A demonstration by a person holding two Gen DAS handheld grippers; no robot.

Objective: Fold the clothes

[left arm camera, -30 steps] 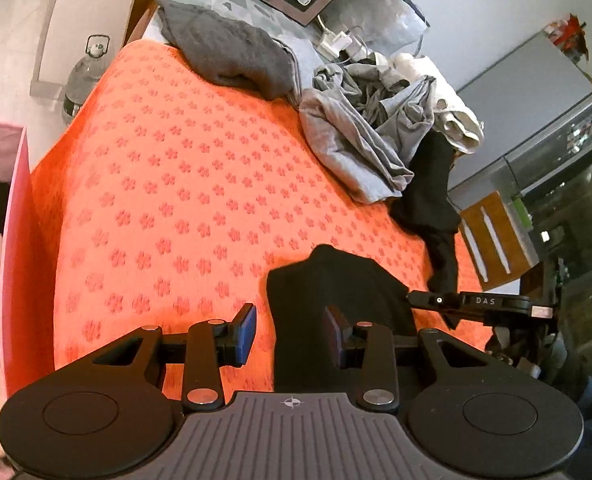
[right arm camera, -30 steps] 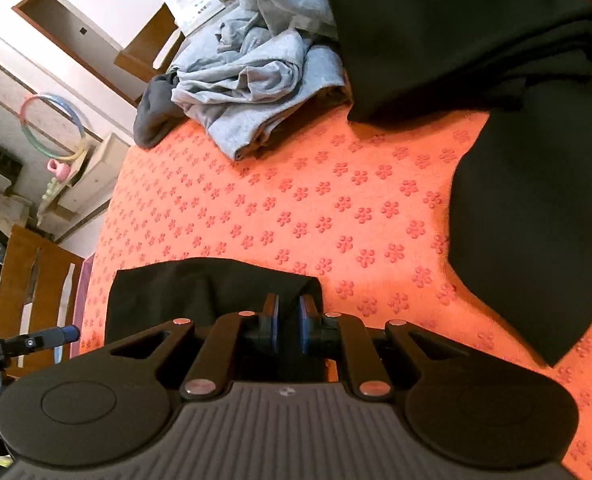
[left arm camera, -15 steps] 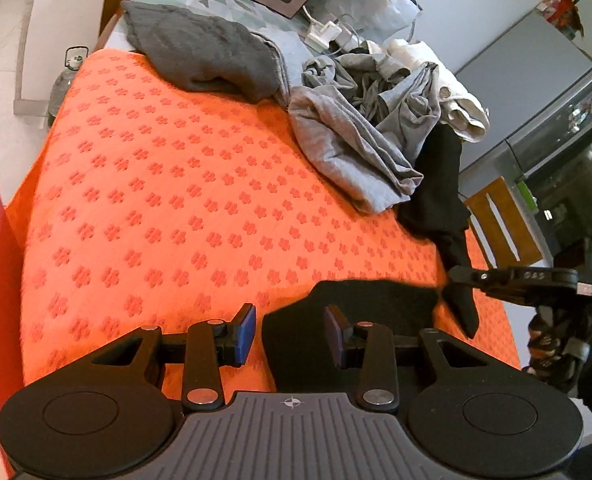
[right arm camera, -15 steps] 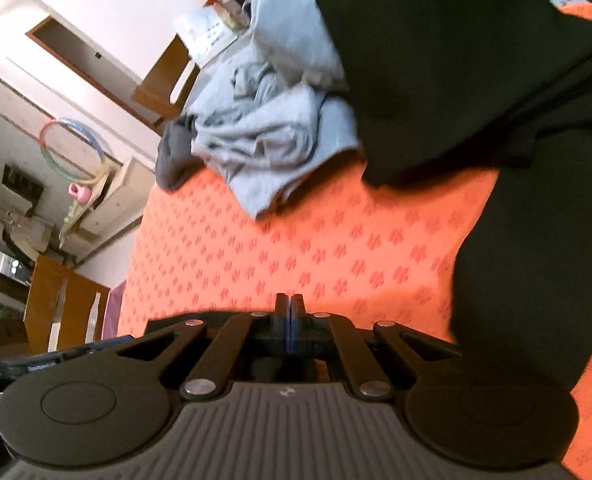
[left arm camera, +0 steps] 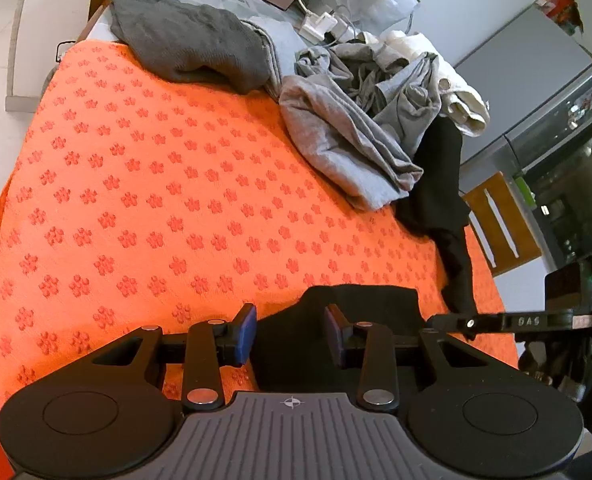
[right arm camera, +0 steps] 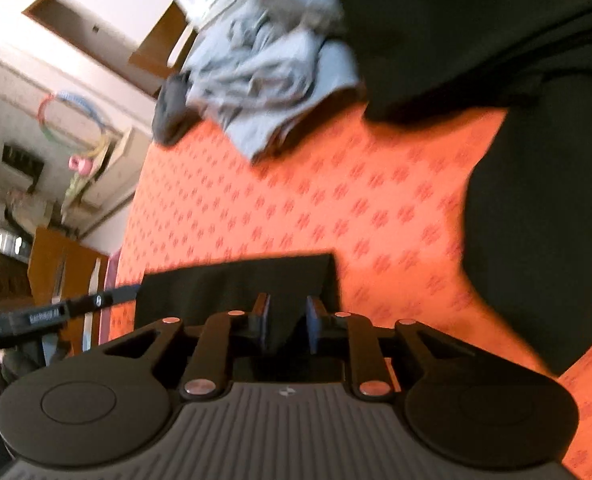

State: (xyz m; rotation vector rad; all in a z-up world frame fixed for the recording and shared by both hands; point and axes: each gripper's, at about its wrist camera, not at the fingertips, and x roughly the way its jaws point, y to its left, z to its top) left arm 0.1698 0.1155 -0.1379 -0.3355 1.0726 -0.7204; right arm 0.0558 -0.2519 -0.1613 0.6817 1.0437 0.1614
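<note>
Right claw (right arm camera: 287,322) opening, black folded garment (right arm camera: 236,284) between its pads at lower centre, apparently released. Left claw (left arm camera: 289,334) parted, empty, over same garment (left arm camera: 336,328) on orange mat (left arm camera: 156,200). Suggest: withdraw straight back, avoid dragging the fold.

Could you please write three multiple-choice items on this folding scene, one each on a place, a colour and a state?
1. Where does the small black folded garment lie?
A. at the near edge of the cloth, by the left gripper
B. on the grey heap
C. on the floor

2. What colour is the flower-patterned cloth?
A. blue
B. orange
C. white

3. How do the grey clothes lie?
A. stacked flat
B. hung up
C. crumpled in a heap

Answers: 1 A, it lies just ahead of the fingers; 2 B, orange with red flowers; 3 C, they are bunched and creased.
</note>
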